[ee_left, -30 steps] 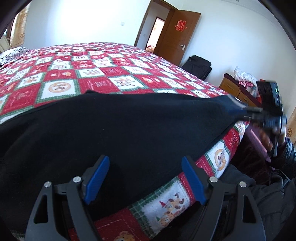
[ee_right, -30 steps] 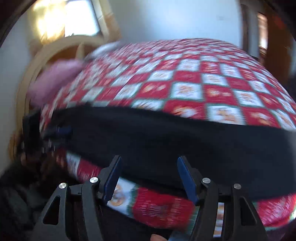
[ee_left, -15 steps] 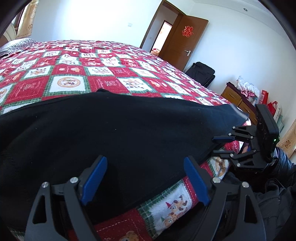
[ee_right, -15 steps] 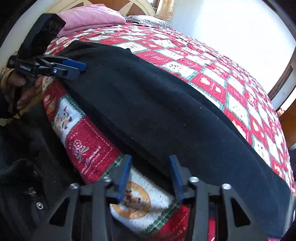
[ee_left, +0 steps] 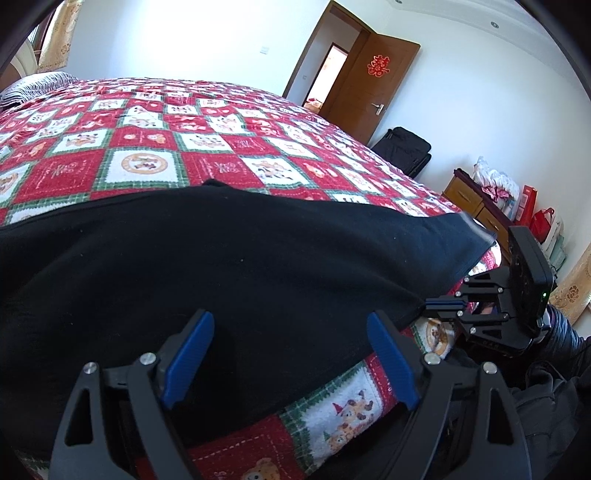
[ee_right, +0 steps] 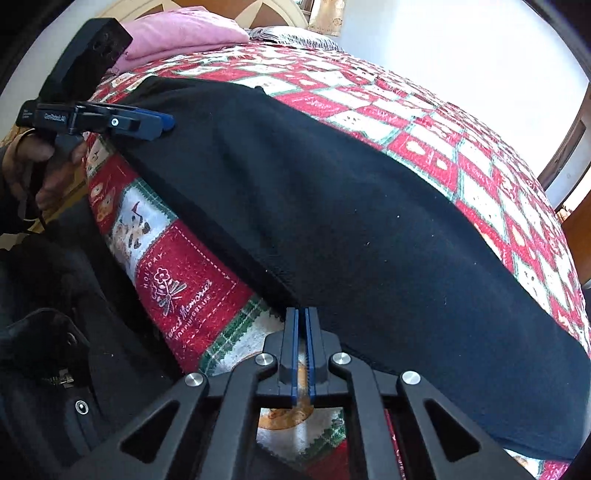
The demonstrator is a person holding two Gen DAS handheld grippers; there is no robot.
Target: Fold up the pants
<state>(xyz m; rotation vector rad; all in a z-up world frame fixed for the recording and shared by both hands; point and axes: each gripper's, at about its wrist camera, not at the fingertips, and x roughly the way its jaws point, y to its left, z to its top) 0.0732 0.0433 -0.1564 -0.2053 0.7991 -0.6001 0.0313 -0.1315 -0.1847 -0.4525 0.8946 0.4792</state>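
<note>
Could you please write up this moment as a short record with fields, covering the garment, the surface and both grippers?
garment: black pants, spread flat along the near edge of the bed
surface: red, white and green patchwork quilt
left gripper: jaws wide open over the pants' near edge, gripping nothing
right gripper: jaws shut at the pants' hem; whether cloth is pinched cannot be told
other: pink pillow at the head of the bed; brown door ajar

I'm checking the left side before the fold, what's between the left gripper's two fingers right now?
In the left wrist view, the left gripper stands open over the black pants, whose near edge runs between its fingers; below it, quilt.
</note>
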